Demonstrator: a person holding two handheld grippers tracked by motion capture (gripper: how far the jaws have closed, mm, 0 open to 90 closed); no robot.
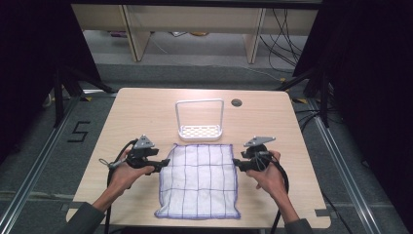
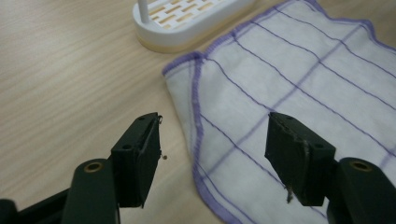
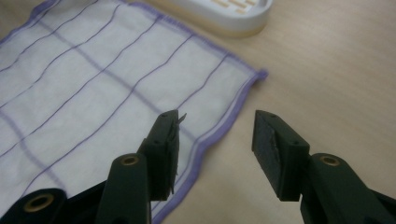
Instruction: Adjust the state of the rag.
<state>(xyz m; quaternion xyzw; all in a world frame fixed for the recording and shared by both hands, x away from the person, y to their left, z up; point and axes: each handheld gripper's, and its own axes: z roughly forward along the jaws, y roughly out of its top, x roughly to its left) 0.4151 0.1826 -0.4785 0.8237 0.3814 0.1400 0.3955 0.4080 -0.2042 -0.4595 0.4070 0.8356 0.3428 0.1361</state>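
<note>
A person's left gripper (image 1: 163, 164) hovers at the left edge of a white cloth (image 1: 199, 180) spread flat on a light wooden table (image 1: 136, 114). The cloth is thin and gauzy, crossed by a grid of fine purple lines and bound with a purple stitched hem that ripples slightly along its sides. It lies in the near half of the table, squarely between the two hands, with its far edge just in front of a white slotted rack (image 1: 199, 130) that has a tall wire hoop.

In the left gripper view, the left gripper (image 2: 212, 156) has its jaws well apart with nothing between the pads. The cloth (image 2: 289, 93) lies below, its hemmed left edge running under the gap, so that one jaw stands over bare wood and the other over fabric. Its far left corner sits close to the rack (image 2: 187, 23).

At the cloth's right edge, the right gripper (image 1: 235, 163) mirrors the left, held in the person's right hand (image 1: 265, 176). In the right gripper view, the right gripper (image 3: 215, 149) is likewise parted and empty. One jaw hangs over the cloth (image 3: 93, 93) just inside its purple hem, the other over the table (image 3: 336, 84). The cloth's far right corner lies ahead of the jaws, near the rack (image 3: 229, 14).
</note>
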